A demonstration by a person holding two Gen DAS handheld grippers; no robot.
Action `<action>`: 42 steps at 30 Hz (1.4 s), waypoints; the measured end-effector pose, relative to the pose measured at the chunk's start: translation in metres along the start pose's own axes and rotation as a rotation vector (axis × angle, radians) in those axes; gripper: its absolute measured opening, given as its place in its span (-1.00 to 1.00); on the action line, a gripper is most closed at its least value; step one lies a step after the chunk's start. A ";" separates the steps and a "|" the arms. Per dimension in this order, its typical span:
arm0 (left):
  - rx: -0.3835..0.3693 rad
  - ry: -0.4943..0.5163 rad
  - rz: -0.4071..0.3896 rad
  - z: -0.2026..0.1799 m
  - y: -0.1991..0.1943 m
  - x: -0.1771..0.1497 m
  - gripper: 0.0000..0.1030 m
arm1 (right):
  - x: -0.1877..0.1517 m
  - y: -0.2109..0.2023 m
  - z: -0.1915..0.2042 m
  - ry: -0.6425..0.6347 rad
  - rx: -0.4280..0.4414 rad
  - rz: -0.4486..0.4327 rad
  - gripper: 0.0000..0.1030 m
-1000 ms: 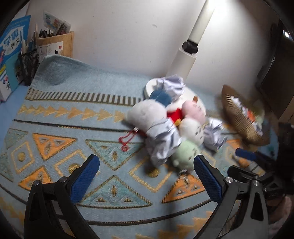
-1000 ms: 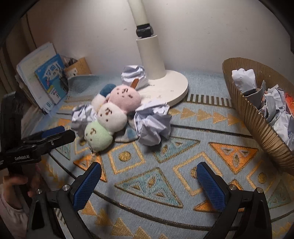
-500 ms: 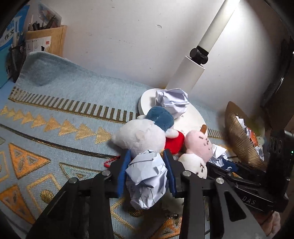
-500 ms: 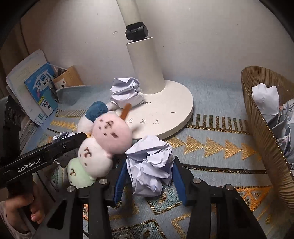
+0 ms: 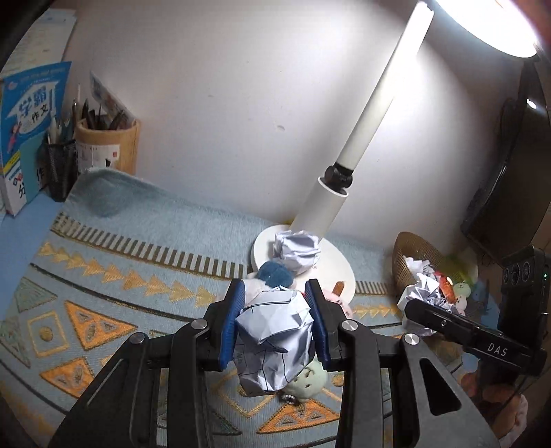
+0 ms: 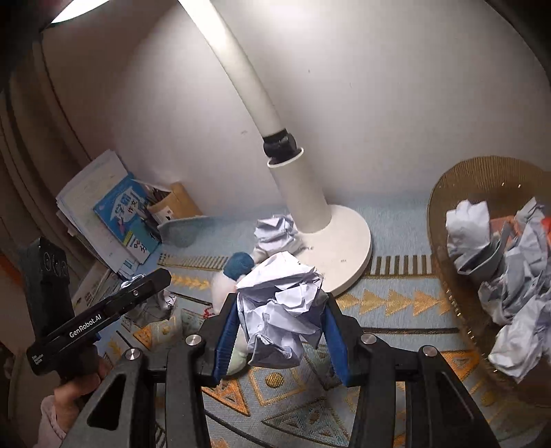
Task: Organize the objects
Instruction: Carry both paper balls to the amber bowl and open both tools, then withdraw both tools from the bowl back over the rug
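Seen from the left wrist only: a brown pen cup (image 5: 108, 144) and a black mesh holder (image 5: 61, 165) against the wall, a dark monitor (image 5: 509, 165) at far right, and the lit lamp head (image 5: 482, 24) overhead. Seen from the right wrist only: the inside of the woven basket (image 6: 444, 262), filled with several crumpled papers, too tangled to count, and a leaning stack of books (image 6: 103, 213) at left. Held in the left claw (image 5: 277, 318), blue pads closed snugly on both sides of one crumpled paper ball (image 5: 275, 337), lifted clear of the patterned mat (image 5: 103, 275). Held likewise in the right claw (image 6: 280, 322), narrowed onto a second paper wad (image 6: 282, 310), raised above the mat and left of the basket. Two balls gripped, then, plus a third loose ball (image 5: 298, 251) resting on the white lamp base (image 5: 341, 265). Beneath the claws, a cluster of plush toys (image 5: 275, 272): a blue-capped white one, a pink one and a pale green one showing, partly hidden by the paper. Both claws tilted forward and down toward the counter, side by side, each one's black body entering the other's view; fingers of a hand (image 6: 79, 379) wrapped round the left handle at lower left.
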State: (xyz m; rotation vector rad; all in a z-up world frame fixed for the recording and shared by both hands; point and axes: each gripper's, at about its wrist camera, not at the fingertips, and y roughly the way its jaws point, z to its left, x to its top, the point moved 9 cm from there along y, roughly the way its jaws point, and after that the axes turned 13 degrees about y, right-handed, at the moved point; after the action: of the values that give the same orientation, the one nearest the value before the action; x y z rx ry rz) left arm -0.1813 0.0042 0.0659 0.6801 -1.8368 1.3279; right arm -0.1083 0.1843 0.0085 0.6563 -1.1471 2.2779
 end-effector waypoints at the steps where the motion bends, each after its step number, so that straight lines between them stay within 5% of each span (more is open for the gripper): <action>1: -0.006 0.014 -0.012 -0.010 -0.001 0.009 -0.36 | 0.008 -0.009 0.003 -0.010 -0.001 -0.019 -0.11; 9: -0.154 0.175 -0.104 -0.125 0.007 0.081 -0.36 | 0.092 -0.098 -0.021 -0.051 -0.079 -0.191 -0.10; 12: -0.216 0.296 -0.095 -0.185 0.026 0.083 -0.36 | 0.114 -0.126 -0.050 -0.022 -0.122 -0.237 -0.10; 20: -0.329 0.383 -0.033 -0.277 0.085 0.065 -0.29 | 0.143 -0.126 -0.121 0.022 -0.282 -0.212 -0.01; 21: -0.319 0.401 -0.028 -0.281 0.093 0.062 -0.18 | 0.147 -0.122 -0.129 0.035 -0.309 -0.208 0.12; 22: -0.319 0.416 0.000 -0.284 0.102 0.057 0.23 | 0.151 -0.118 -0.138 0.054 -0.328 -0.201 0.67; 23: -0.331 0.422 0.057 -0.287 0.113 0.049 0.61 | 0.153 -0.112 -0.144 0.074 -0.328 -0.177 0.98; 24: -0.324 0.424 0.101 -0.287 0.123 0.043 0.98 | 0.154 -0.109 -0.144 0.079 -0.297 -0.163 1.00; 34: -0.203 0.476 0.103 -0.256 0.128 0.033 0.99 | 0.143 -0.109 -0.132 0.046 -0.255 -0.154 1.00; 42: -0.073 0.437 0.145 -0.191 0.074 0.028 0.99 | 0.120 -0.104 -0.079 0.039 -0.219 -0.146 1.00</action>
State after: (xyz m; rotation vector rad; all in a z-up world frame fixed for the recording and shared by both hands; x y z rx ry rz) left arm -0.2041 0.2091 0.0818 0.1967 -1.5872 1.3672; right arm -0.1496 0.3292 0.1014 0.5869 -1.2648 2.0001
